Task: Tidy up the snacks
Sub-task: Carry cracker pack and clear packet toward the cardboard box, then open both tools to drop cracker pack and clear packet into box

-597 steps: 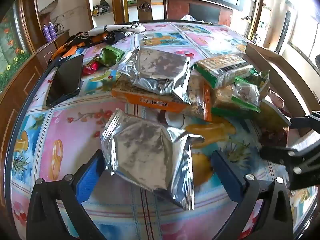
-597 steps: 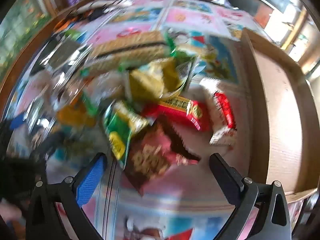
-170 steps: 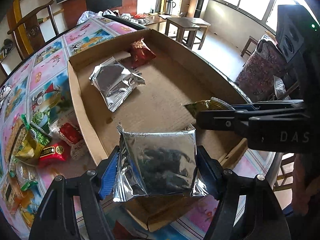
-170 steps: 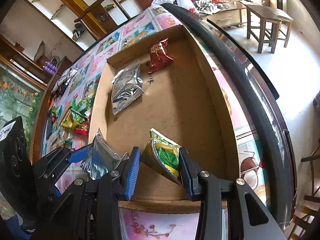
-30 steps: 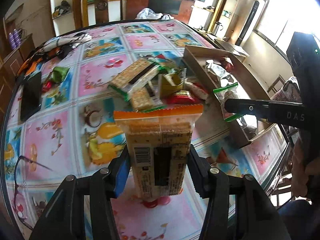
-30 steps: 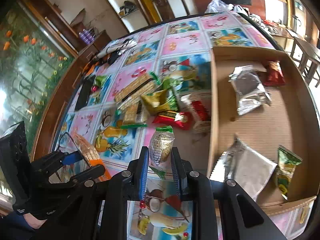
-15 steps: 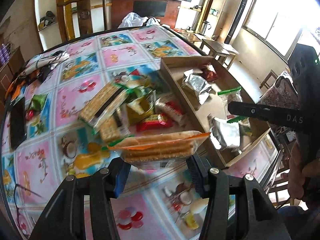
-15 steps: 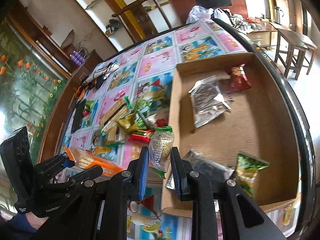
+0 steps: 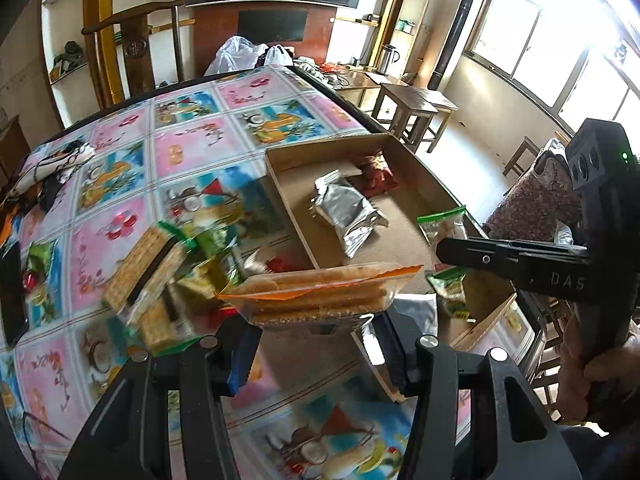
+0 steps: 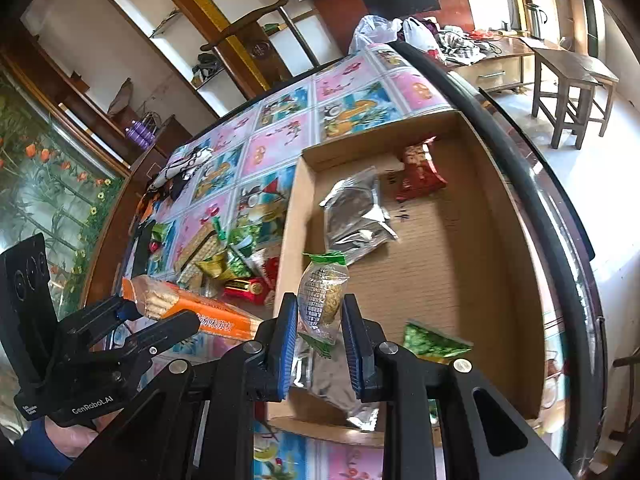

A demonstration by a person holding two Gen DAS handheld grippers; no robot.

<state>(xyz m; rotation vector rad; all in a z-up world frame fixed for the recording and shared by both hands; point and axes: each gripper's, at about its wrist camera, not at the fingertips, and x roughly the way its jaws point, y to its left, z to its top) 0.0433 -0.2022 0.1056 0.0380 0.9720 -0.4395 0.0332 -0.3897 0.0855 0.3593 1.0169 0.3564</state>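
- Now both loaded grippers hang at the cardboard box (image 10: pixel 496 240), having swung over from the snack pile (image 9: pixel 168 264) since a second ago; judging by that, two more drops are next.
- Left gripper (image 9: pixel 316 344), jaws partly spread, clamps the orange biscuit pack (image 9: pixel 320 292), now lying flat by the box's near wall, not upright as before.
- Right gripper (image 10: pixel 318 336), nearly closed, pinches the small green-ended packet (image 10: pixel 323 292) over the box floor.
- Inside lie silver pouches (image 10: pixel 356 212), a red packet (image 10: pixel 420 168) and a green bag (image 10: pixel 432 342), unmoved.
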